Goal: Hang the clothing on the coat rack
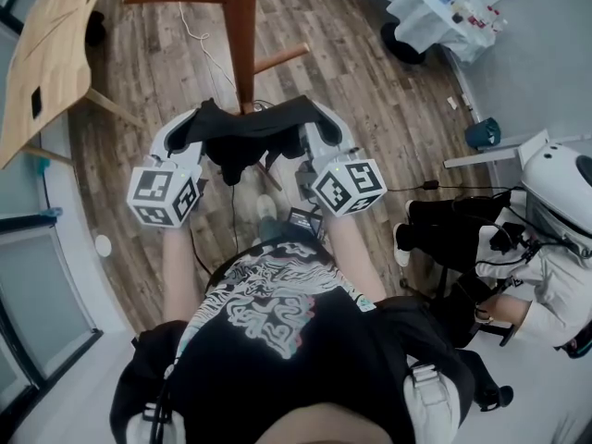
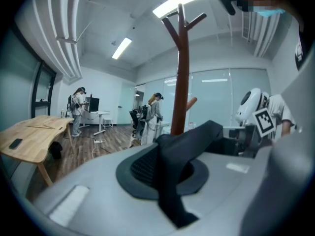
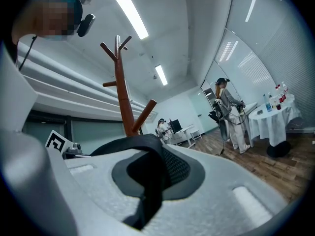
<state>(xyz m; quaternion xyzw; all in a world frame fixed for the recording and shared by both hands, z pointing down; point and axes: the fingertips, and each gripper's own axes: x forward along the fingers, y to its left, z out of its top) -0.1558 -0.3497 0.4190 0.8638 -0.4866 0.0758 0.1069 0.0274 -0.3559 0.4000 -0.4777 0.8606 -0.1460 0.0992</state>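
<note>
A black garment (image 1: 250, 135) is stretched between my two grippers at chest height, just in front of the wooden coat rack (image 1: 243, 35). My left gripper (image 1: 188, 129) is shut on the garment's left end, and the cloth (image 2: 179, 151) runs out from between its jaws. My right gripper (image 1: 322, 123) is shut on the right end, where the fabric (image 3: 147, 173) is pinched the same way. The rack's pole (image 2: 183, 82) with its angled pegs rises straight ahead in the left gripper view. In the right gripper view the rack (image 3: 123, 92) stands slightly left of centre.
A light wooden table (image 1: 46, 54) stands to the left and a white-clothed table (image 1: 435, 12) at the far right. A seated person in black (image 1: 462, 239) is close on my right. A cable (image 1: 199, 35) lies on the floor near the rack. Other people (image 2: 78, 107) stand further off.
</note>
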